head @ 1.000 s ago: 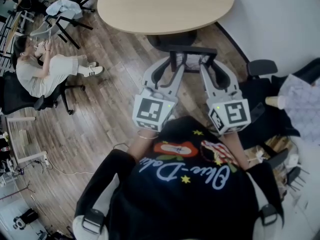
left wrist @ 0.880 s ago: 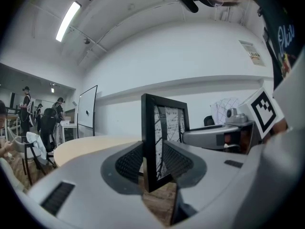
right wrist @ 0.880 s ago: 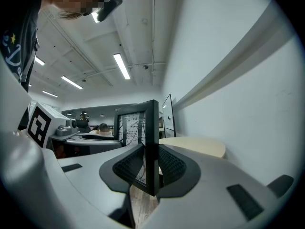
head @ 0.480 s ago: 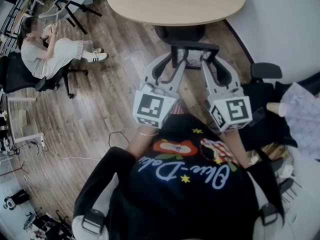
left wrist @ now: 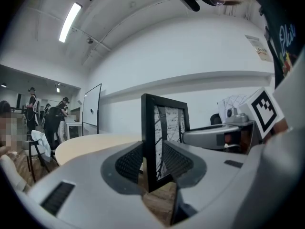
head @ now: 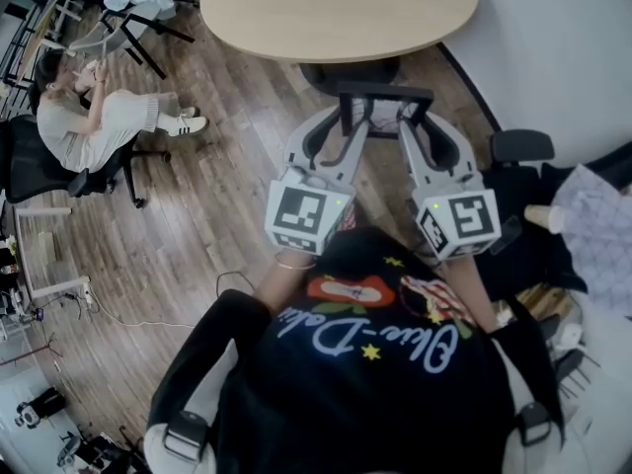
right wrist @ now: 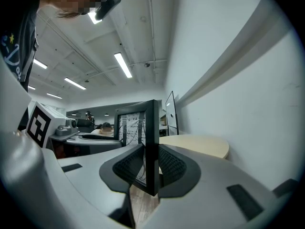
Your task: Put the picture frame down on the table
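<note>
- Black picture frame (head: 385, 95) hangs upright over the wood floor (head: 217, 215), just short of the oval table (head: 336, 13).
- My left gripper (left wrist: 153, 163) clamps one side edge.
- My right gripper (right wrist: 151, 168) clamps the opposite edge.

The black shirt (head: 326, 408) carries colourful printed lettering.

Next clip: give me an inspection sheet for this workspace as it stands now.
Surface: round wooden table.
Job's things: picture frame, upright, held off the table.
Clutter: nothing seen on the table.
Grippers: left gripper and right gripper each clamp one side edge of the frame.
Cables: white cable lying on the wood floor.
Surroundings: seated person at the head view's left.
</note>
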Available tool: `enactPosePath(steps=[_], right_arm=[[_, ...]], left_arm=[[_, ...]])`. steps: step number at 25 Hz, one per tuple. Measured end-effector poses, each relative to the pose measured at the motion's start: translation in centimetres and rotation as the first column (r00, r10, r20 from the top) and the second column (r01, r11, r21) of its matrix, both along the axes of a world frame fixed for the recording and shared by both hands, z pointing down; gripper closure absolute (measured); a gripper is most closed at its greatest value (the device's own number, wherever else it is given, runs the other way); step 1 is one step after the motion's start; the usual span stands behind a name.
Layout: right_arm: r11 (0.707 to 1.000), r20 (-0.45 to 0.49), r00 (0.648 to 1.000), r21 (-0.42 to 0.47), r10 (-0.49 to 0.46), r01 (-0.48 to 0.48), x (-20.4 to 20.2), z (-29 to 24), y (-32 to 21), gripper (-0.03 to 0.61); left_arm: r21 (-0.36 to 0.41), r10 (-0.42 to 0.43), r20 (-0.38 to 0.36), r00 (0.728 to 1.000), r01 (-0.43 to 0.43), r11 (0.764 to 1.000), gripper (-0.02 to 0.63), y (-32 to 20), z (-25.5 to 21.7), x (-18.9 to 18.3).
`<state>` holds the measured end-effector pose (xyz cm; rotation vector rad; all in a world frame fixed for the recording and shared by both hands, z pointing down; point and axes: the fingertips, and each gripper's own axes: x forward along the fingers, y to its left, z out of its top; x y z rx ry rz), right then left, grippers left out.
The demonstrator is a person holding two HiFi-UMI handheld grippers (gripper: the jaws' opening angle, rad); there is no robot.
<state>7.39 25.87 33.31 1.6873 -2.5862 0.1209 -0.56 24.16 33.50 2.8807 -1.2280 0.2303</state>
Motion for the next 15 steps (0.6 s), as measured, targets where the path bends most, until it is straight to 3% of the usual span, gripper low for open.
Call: enactPosePath(steps=[15], right_arm=[[0.996, -0.013, 0.996, 0.011, 0.093, -0.092, 1.8, -0.4, -9.4, 0.500]], left_arm=[[0.015, 0.085, -0.019, 0.996, -0.085, 0.996, 0.500, -10.1, -0.4, 2.0]])
